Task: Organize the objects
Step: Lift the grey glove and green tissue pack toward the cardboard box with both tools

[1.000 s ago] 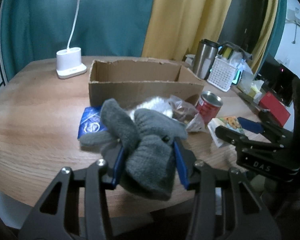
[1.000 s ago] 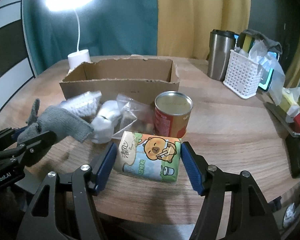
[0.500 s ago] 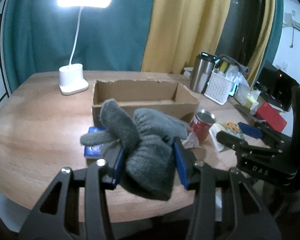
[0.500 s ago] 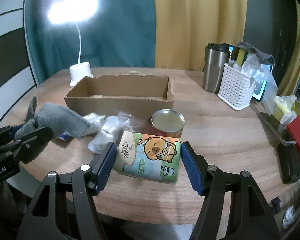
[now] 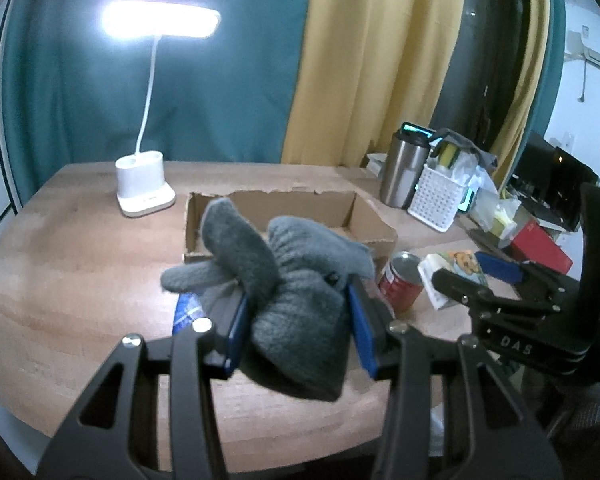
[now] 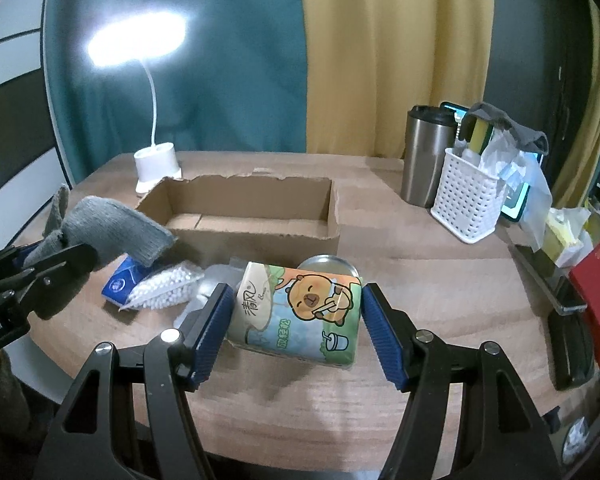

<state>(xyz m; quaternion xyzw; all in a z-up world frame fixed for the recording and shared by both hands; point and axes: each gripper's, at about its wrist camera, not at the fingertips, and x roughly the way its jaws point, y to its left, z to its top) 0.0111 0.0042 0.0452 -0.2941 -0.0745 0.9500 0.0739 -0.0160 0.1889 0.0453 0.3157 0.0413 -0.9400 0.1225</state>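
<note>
**Both my grippers loaded above the table**

My left gripper (image 5: 298, 330) is clamped on a bundle of grey knitted gloves (image 5: 288, 280), the blue pads pressing it from both sides while loose glove fingers flop out to the left and over the top. My right gripper (image 6: 296, 326) is closed on a soft tissue pack printed with a cartoon capybara (image 6: 300, 312), which sits tilted between the blue pads.

Behind the tissue pack stands a red tin can with a silver lid (image 6: 328, 266). To the left of it lie a clear bag of white cotton swabs (image 6: 166, 286) and a small blue packet (image 6: 120, 282), both just in front of the open brown cardboard box (image 6: 256, 216). All of this rests on the round wooden table (image 6: 400, 272).

Farther back stand a white desk lamp with a glowing head (image 5: 144, 192), a steel travel tumbler (image 6: 426, 156) and, beside it, a white perforated plastic basket (image 6: 468, 204).
</note>
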